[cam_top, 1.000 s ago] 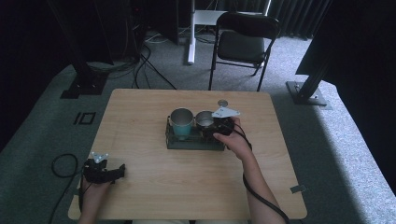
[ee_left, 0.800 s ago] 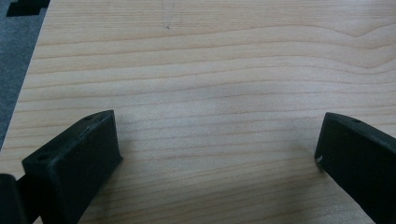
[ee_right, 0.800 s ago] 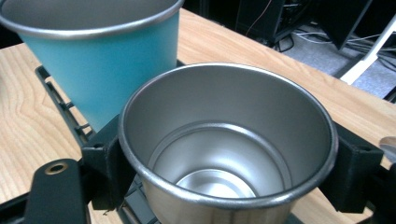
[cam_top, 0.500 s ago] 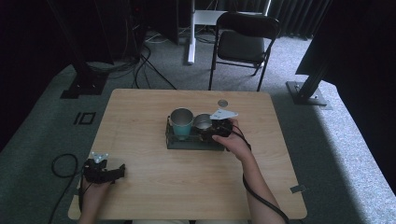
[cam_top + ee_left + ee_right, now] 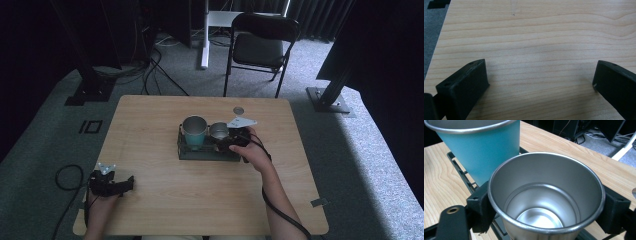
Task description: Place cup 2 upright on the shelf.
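A dark wire rack [image 5: 200, 152] sits mid-table and holds a tall teal cup [image 5: 194, 131] and a smaller silver cup [image 5: 218, 131] beside it. My right gripper [image 5: 226, 141] is shut on the silver cup [image 5: 546, 195], with one jaw on each side of its rim, over the rack [image 5: 461, 171]. The teal cup [image 5: 480, 145] stands just behind it. My left gripper [image 5: 120, 186] rests near the table's front left corner. Its jaws stand wide open over bare wood [image 5: 536, 50] with nothing between them.
A small round silver lid [image 5: 238, 110] lies on the table behind the rack. A black folding chair [image 5: 260, 47] stands beyond the far edge. Cables trail on the carpet at the left, and black stand bases sit at both far sides.
My right gripper has moved slightly left and down with the silver cup, next to the teal cup. The left gripper has stayed put.
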`<state>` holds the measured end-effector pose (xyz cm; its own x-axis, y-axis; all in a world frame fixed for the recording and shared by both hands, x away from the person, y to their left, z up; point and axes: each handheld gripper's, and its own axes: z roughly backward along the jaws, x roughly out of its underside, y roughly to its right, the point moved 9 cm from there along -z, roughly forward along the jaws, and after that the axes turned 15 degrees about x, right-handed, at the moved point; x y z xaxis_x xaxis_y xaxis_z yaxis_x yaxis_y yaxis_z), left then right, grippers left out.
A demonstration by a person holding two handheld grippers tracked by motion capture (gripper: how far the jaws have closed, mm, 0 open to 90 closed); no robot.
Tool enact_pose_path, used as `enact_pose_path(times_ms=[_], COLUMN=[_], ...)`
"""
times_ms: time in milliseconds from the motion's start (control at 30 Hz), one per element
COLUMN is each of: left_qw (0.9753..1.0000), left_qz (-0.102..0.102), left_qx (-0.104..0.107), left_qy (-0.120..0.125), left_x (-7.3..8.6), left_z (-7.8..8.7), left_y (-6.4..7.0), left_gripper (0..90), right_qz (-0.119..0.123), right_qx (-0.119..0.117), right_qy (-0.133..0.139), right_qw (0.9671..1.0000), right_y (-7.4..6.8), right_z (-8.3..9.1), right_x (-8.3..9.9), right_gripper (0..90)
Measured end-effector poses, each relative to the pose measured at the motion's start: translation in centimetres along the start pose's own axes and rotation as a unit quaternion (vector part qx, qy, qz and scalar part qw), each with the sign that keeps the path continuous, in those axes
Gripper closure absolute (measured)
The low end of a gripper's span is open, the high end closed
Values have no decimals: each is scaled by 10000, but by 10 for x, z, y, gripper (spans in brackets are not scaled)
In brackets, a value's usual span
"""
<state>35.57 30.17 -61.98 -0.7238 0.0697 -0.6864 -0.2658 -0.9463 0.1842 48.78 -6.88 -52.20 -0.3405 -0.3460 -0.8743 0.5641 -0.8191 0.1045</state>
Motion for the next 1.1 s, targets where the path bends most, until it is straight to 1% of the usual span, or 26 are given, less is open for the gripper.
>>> enact_pose_path(times_ms=[67,133,200,267,400,733,800,900,1100], left_qw=[10000,10000,10000,10000,10000,10000,10000,10000,10000], left_qz=[0,0,0,0,0,0,1,0,0], left_qx=[0,1,0,0,0,0,0,1,0], left_qy=[1,0,1,-1,0,1,3,1,1], left_x=[0,0,0,0,0,0,0,0,0], left_z=[0,0,0,0,0,0,0,0,0], left_y=[0,0,0,0,0,0,0,0,0], left_gripper=[4,4,4,4,4,4,4,4,4], right_qz=[-62,-34,-71,22,-36,59,10,-52,-1], right_qx=[-48,-31,-37,-61,-64,-29,19,30,71], right_qy=[-34,-68,-81,-63,-7,137,147,227,264], right_qw=[10000,10000,9999,10000,10000,9999,9999,9997,9996], right_y=[-1,0,0,0,2,5,8,10,11], right_z=[2,3,4,6,10,20,21,24,33], right_x=[-1,0,0,0,-1,0,1,1,2], right_gripper=[123,122,122,119,119,119,119,119,119])
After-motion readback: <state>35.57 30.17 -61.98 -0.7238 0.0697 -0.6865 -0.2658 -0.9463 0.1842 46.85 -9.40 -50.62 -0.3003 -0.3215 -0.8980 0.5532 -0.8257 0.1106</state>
